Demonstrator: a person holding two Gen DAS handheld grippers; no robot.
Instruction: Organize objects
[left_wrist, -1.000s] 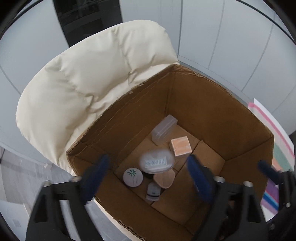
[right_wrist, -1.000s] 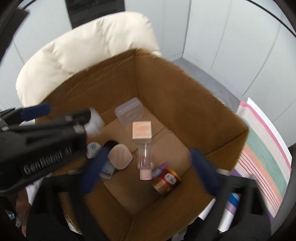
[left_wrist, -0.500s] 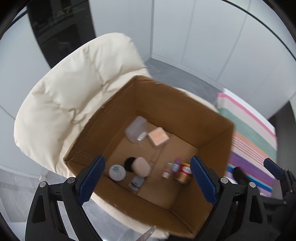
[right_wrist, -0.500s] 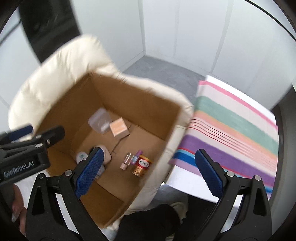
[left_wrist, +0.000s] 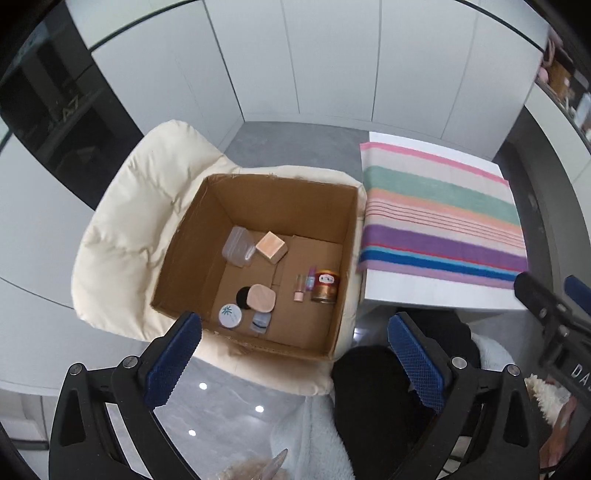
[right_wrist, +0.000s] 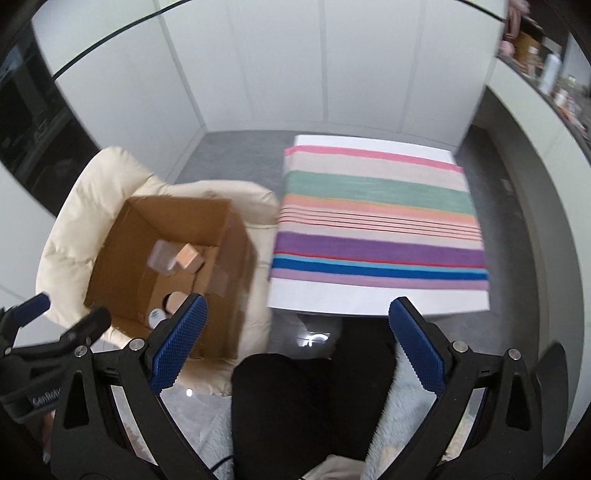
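With both grippers raised, left gripper (left_wrist: 293, 352) jaws just widened, empty; right gripper (right_wrist: 297, 339) jaws apart, empty. Cardboard box (left_wrist: 207, 236) sits on cream chair (left_wrist: 129, 221); gold can (left_wrist: 325, 286) at box floor's right edge.

Cardboard box (left_wrist: 192, 254), open-topped, seated on a cream padded chair (left_wrist: 144, 206). Inside the box: clear plastic case (left_wrist: 238, 246) and peach cube (left_wrist: 271, 247) at the far side; gold tin (left_wrist: 325, 287) and small bottles (left_wrist: 303, 287) by the right wall; round white jar (left_wrist: 229, 315), peach compact (left_wrist: 261, 296) near the front. Striped cloth (left_wrist: 439, 214) lies right of the box. Left gripper (left_wrist: 291, 354), jaws just widened, empty.
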